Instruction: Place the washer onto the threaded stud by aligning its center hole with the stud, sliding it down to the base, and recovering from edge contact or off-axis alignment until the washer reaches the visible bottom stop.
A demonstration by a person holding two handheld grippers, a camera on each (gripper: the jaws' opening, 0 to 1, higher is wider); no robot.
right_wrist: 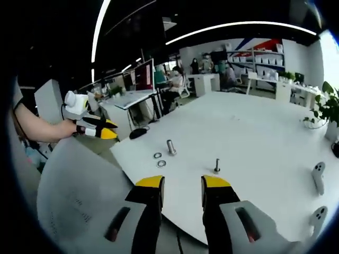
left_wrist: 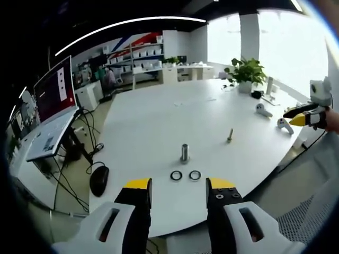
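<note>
Two metal washers (left_wrist: 176, 175) (left_wrist: 195, 174) lie flat side by side on the white table (left_wrist: 159, 121), just ahead of my left gripper (left_wrist: 179, 185), which is open and holds nothing. Behind them stands a thick metal cylinder (left_wrist: 184, 152), and a thinner upright stud (left_wrist: 230, 135) stands farther right. In the right gripper view the washers (right_wrist: 158, 155) (right_wrist: 161, 163) lie left of the cylinder (right_wrist: 171, 146). The thin stud (right_wrist: 216, 165) stands just beyond my open, empty right gripper (right_wrist: 183, 182). Each gripper hovers off the table's edge.
Two white hand controllers (left_wrist: 263, 110) (left_wrist: 285, 125) lie near the table's right side, with a potted plant (left_wrist: 246, 71) behind. A laptop (left_wrist: 53, 106) sits on a stand at left. A person's hand holds the left gripper (right_wrist: 95, 128) beyond the table corner.
</note>
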